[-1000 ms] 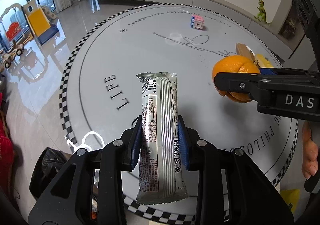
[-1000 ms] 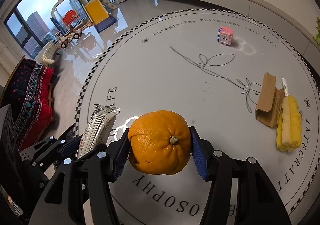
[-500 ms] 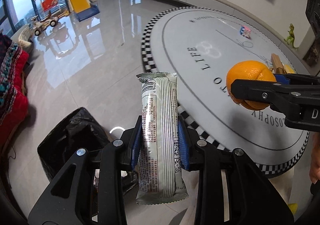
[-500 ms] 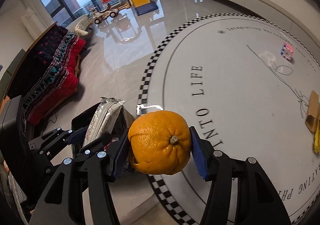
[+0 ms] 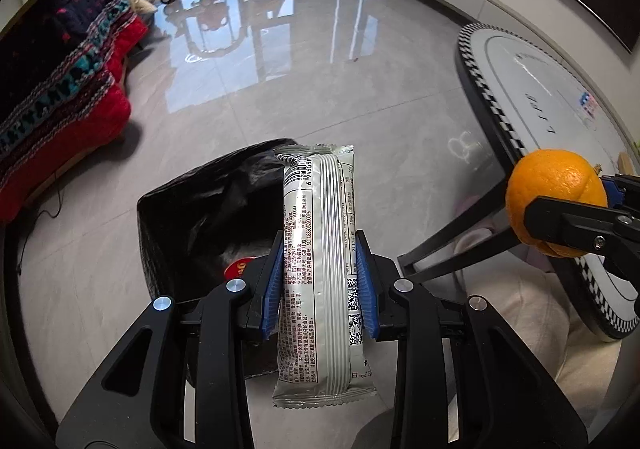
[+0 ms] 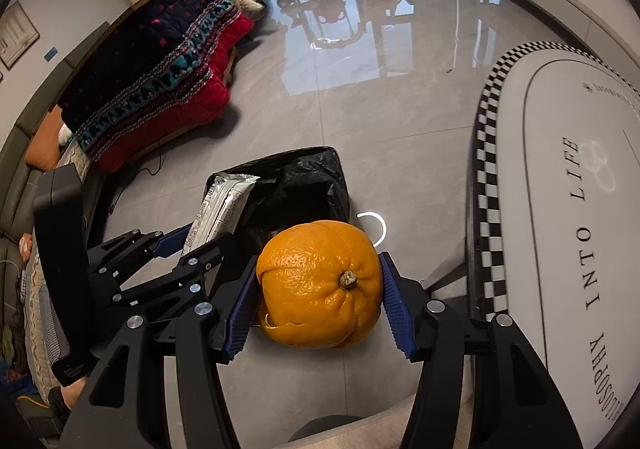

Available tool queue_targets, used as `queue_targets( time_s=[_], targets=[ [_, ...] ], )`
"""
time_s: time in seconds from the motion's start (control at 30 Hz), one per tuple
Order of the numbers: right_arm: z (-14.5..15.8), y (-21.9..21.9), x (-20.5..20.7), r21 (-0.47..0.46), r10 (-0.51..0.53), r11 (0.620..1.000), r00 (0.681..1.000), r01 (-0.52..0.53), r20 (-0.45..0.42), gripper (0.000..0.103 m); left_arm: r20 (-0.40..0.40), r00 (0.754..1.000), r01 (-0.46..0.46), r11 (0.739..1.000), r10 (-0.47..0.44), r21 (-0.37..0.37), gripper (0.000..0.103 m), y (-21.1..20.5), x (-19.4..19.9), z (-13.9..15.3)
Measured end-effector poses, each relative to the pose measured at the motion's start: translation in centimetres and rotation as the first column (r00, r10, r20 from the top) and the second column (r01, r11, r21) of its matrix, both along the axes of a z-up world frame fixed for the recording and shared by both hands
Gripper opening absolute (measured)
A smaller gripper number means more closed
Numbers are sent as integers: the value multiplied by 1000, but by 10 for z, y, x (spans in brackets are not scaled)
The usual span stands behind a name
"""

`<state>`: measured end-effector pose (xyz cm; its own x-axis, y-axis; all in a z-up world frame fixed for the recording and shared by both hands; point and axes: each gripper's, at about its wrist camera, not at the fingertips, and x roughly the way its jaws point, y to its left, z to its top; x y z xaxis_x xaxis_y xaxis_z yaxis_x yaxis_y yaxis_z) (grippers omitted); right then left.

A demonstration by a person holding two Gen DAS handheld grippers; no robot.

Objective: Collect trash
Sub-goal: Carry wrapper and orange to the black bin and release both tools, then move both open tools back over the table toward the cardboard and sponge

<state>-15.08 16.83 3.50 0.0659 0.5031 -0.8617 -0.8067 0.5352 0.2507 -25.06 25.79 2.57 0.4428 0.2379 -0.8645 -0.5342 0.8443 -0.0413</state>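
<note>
Your left gripper (image 5: pixel 320 285) is clamped on a silver snack wrapper (image 5: pixel 318 265), its blue pads (image 5: pixel 272 289) pressing both long sides so the packet stands lengthwise between the fingers, barcode end pointing away from you. Beyond and below it sits a bin lined with a black trash bag (image 5: pixel 192 209), mouth open, something red showing inside; the wrapper's far end overlaps the bag's rim in the left wrist view. Your right gripper (image 6: pixel 320 301) is closed on an orange (image 6: pixel 320 285), stem end facing the camera, a split in the peel near its lower edge. From the right wrist view the orange hangs above grey floor tile, with the bag's opening (image 6: pixel 296 185) just behind it and the left gripper with its wrapper (image 6: pixel 222 209) to the left. The round white table (image 6: pixel 560 209) with its checkered border lies off to your right, well apart from the bag. A sofa draped in a red and dark patterned blanket (image 6: pixel 160 89) stands farther back on the left.
</note>
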Motion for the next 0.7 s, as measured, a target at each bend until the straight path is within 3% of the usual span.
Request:
queue_targets(
  time_s=[0.23, 0.27, 0.33, 0.4, 0.47, 0.7],
  targets=[
    [-16, 44, -28, -18, 79, 997, 996, -80, -36, 59, -14, 991, -132, 991, 132, -26, 33, 37, -40, -14],
    [-18, 51, -32, -17, 100, 995, 994, -101, -45, 59, -12, 989, -149, 988, 148, -35, 37, 43, -47, -15],
    [-22, 65, -38, -33, 122, 992, 991, -123, -47, 66, -17, 980, -200, 979, 200, -36, 96, 50, -57, -16],
    [-21, 68, -41, -29, 104, 994, 994, -105, -26, 72, -12, 968, -252, 968, 252, 5, 97, 56, -64, -12],
    [-19, 69, -40, -18, 105, 994, 994, -106, -27, 73, 0, 963, -270, 963, 270, -2, 97, 60, -68, -9],
    [-11, 56, -31, 4, 76, 997, 997, -76, -19, 73, -1, 967, -256, 967, 256, 4, 97, 58, -66, -11]
  ],
)
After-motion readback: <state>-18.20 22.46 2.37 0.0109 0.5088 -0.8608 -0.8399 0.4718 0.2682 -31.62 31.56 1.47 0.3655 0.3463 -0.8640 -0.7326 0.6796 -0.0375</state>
